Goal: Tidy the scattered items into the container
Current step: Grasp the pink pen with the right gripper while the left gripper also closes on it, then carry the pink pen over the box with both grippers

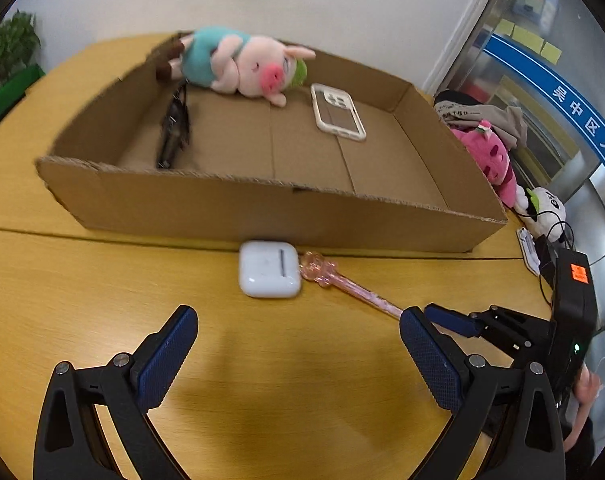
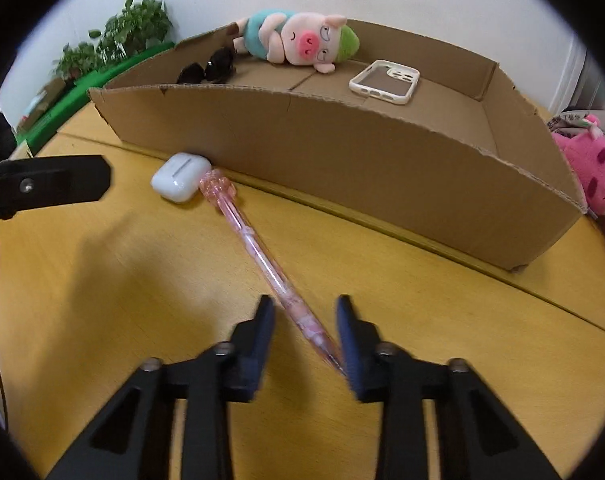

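Pink pen (image 2: 258, 252) lies between the right tongs (image 2: 304, 320) — pads not pressing.

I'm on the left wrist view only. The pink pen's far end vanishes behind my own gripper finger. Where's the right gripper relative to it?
Observer: The right gripper straddles the pink pen; its jaws are not pressing on it.
Operator: Is the tip touching either side?
Observer: It runs up to the right-hand finger. Contact is too blurred to tell, and a gap shows on the other side.
Operator: And that dark blurred thing in the box?
Observer: Sunglasses, at the left end of the cardboard box, beside the plush pig.
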`<action>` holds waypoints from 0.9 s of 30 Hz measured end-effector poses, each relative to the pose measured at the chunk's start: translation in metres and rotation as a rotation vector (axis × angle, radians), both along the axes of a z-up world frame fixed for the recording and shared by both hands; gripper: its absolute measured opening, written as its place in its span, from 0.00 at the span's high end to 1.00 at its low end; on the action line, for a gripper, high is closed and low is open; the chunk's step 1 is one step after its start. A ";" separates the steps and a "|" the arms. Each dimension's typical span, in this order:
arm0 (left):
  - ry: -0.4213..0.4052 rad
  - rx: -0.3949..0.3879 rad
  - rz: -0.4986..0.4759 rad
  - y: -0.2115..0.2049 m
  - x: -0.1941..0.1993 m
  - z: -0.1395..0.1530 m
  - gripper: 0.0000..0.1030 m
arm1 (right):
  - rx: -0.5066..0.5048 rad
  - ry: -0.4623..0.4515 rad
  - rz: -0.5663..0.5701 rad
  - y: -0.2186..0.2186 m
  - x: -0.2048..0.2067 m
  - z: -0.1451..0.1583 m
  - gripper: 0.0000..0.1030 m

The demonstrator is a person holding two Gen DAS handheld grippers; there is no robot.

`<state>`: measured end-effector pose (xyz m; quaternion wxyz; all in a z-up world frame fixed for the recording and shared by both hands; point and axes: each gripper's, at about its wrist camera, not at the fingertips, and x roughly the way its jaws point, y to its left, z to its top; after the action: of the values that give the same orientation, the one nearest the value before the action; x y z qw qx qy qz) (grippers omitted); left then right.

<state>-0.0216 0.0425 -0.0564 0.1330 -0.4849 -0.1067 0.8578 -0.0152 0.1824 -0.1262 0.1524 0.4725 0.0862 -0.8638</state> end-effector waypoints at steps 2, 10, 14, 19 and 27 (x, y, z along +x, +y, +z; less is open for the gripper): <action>-0.032 0.018 -0.018 0.009 -0.004 -0.008 0.06 | -0.001 -0.012 -0.005 0.001 0.005 0.001 0.83; -0.115 0.061 -0.087 0.051 -0.010 -0.030 0.20 | -0.162 -0.031 -0.059 0.010 0.047 0.001 0.91; -0.133 0.096 -0.130 0.064 -0.012 -0.031 0.40 | -0.213 -0.043 -0.047 0.005 0.059 0.002 0.91; -0.156 0.067 -0.121 0.065 -0.013 -0.035 0.80 | -0.242 -0.036 -0.031 -0.004 0.069 0.005 0.90; -0.098 0.102 -0.094 0.050 -0.004 -0.003 0.86 | -0.265 0.012 -0.010 -0.012 0.077 0.025 0.90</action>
<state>-0.0259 0.0921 -0.0598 0.1921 -0.5232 -0.1335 0.8194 0.0614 0.1700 -0.1014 0.2087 0.4435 -0.0303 -0.8711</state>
